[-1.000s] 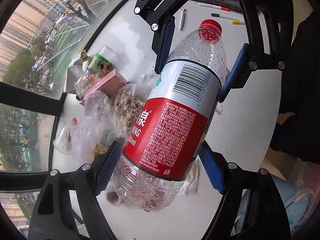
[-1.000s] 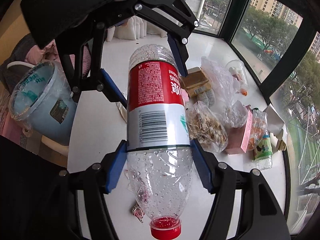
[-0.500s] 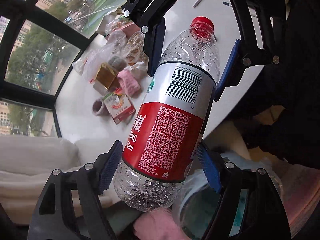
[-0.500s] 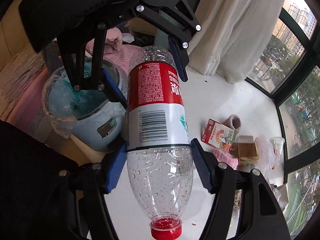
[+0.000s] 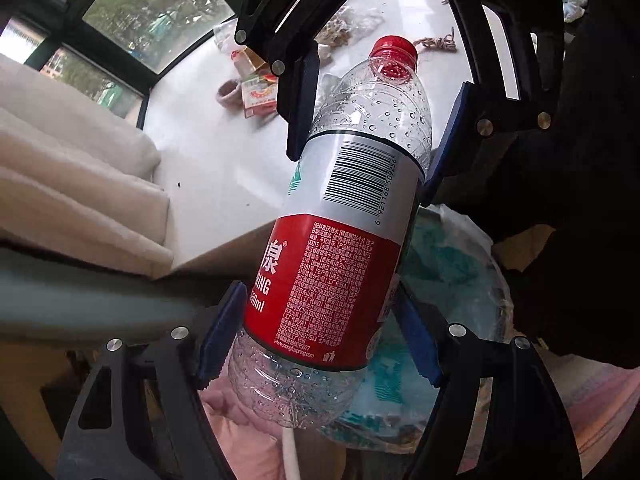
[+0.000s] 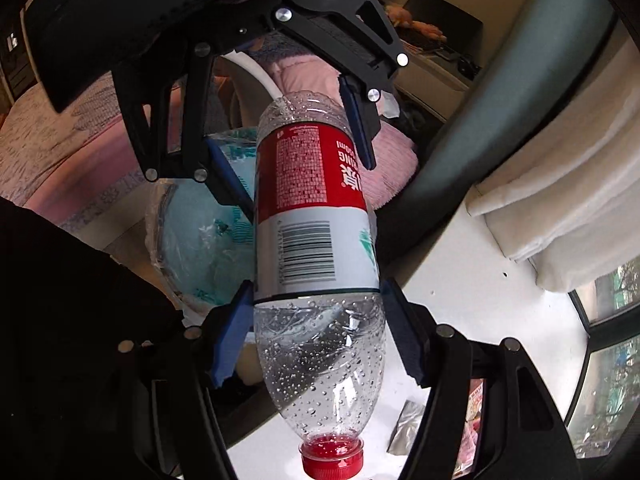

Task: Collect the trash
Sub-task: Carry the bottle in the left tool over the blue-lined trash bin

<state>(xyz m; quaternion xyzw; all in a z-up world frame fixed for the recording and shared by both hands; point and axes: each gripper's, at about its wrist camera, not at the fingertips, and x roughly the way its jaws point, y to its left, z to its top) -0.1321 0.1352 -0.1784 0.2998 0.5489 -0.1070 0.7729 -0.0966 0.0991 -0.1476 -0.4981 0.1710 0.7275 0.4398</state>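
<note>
both claws pinch empty water bottle [image 5: 352, 216] | left claw [image 5: 320, 336] low, right claw [image 6: 316, 336] by shoulder | light, crushable, slick; label band grips best

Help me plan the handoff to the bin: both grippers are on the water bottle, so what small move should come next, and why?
Probably carry the bottle a bit further until it is centred over the lined bin, then release. The left gripper and right gripper both clamp it, and the bin's opening lies below and slightly off to one side of the bottle's base.
</note>
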